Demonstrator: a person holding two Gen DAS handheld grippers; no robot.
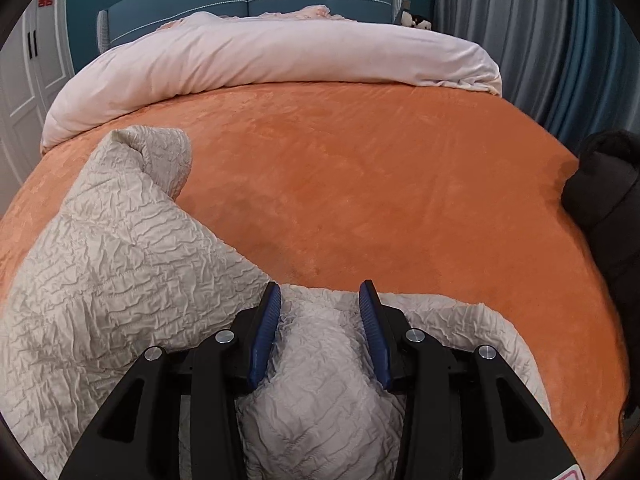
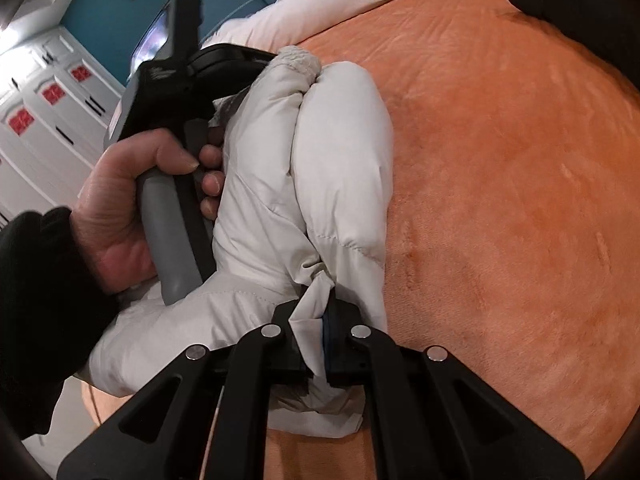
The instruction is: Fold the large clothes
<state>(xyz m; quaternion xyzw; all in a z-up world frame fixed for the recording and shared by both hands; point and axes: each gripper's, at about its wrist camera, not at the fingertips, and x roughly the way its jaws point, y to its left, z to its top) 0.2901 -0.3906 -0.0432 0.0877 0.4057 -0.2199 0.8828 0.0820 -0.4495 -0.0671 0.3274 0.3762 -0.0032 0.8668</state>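
**Jacket bunched at the near edge of the bed, held at one end only**

Jacket (image 1: 120, 248), a pale crinkled padded coat, lies on the orange bedspread (image 1: 380, 184) at the bed's near edge, well short of the pink duvet (image 1: 260, 56) rolled up at the headboard end. In the left wrist view its long axis runs from a raised sleeve or corner on the far left down to a mound directly under the left gripper (image 1: 320, 300). Those jaws stand partly open, straddling that mound; the blue pads do not appear to press it, so nothing is held there yet.

The right gripper (image 2: 320, 320) has its jaws closed tight on a pinch of the jacket's white fabric (image 2: 308, 304), with puffy folds bulging just beyond. The person's left hand (image 2: 132, 208), grasping the other tool's handle, sits just beside that bundle.

The left jaws look nearest the free cloth, straight below them. A dark garment (image 1: 604, 200) lies at the bedspread's right edge, well apart; the open bedspread ahead seems unobstructed for spreading.
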